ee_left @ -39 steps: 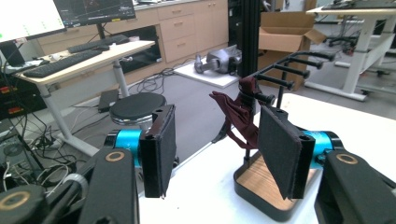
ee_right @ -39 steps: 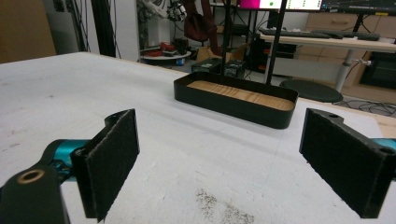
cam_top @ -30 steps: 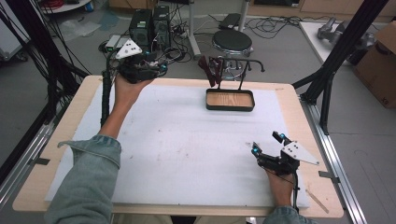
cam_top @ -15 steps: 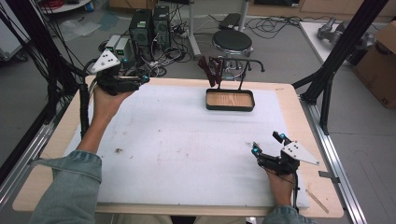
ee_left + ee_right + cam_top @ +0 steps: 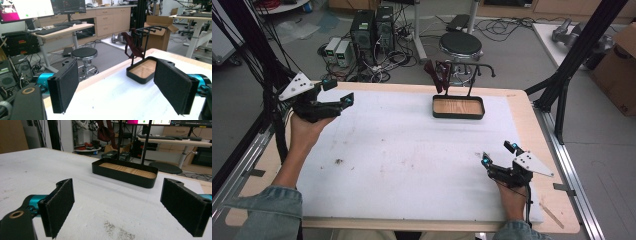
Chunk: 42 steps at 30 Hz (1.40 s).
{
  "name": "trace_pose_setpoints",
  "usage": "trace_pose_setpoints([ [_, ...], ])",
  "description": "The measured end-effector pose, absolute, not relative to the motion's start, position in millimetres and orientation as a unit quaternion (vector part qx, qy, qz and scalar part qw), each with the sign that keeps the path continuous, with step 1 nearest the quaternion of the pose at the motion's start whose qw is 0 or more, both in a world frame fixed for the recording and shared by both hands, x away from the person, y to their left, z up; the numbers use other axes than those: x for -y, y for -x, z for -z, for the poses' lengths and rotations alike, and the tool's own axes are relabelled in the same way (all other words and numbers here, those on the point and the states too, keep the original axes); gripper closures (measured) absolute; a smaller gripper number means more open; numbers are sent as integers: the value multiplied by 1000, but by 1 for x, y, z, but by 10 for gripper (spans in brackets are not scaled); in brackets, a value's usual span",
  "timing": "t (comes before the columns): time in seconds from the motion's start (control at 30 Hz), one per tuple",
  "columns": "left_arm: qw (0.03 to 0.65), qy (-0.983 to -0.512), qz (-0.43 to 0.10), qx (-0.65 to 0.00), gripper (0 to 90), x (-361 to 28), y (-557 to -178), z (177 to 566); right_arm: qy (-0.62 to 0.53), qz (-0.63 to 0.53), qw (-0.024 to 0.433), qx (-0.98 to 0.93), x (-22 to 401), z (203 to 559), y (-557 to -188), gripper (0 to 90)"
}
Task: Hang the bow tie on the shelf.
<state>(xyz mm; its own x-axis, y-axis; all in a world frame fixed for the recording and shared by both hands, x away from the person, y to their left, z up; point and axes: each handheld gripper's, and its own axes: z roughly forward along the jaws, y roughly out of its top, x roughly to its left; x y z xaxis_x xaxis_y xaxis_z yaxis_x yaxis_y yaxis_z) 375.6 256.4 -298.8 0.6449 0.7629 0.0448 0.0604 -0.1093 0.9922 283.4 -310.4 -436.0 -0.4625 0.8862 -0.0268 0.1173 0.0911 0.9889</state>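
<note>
Nothing is begun as I judge it: my left gripper [image 5: 334, 95] and right gripper [image 5: 499, 154] gape wide and empty; the tray [image 5: 459, 107] with its maroon strap [image 5: 438, 74] waits untouched at the tabletop's [image 5: 412, 150] far edge.
</note>
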Motion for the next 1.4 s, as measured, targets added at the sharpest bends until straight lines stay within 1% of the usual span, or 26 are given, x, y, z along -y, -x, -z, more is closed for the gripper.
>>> trace_pose_setpoints([
  [0.2, 595, -680, -295, -311, 202, -265, -359, 310, -384, -553, 349, -652, 311, 436, -284, 109],
  [0.37, 584, -679, -298, -330, 201, -273, -339, 335, -386, -553, 346, -652, 310, 436, -283, 109],
  [0.4, 584, -679, -298, -330, 200, -273, -339, 335, -385, -553, 348, -652, 310, 436, -283, 109],
  [0.43, 579, -681, -297, -336, 200, -274, -334, 344, -386, -553, 346, -653, 310, 436, -283, 109],
  [0.7, 557, -684, -295, -367, 197, -280, -319, 378, -386, -553, 347, -652, 310, 436, -283, 109],
  [0.9, 537, -693, -301, -376, 192, -279, -309, 400, -385, -552, 348, -652, 310, 436, -283, 109],
  [1.1, 526, -696, -301, -385, 190, -279, -304, 412, -385, -552, 348, -652, 310, 436, -283, 109],
  [1.4, 521, -696, -301, -393, 182, -281, -300, 416, -383, -553, 349, -653, 310, 436, -284, 109],
])
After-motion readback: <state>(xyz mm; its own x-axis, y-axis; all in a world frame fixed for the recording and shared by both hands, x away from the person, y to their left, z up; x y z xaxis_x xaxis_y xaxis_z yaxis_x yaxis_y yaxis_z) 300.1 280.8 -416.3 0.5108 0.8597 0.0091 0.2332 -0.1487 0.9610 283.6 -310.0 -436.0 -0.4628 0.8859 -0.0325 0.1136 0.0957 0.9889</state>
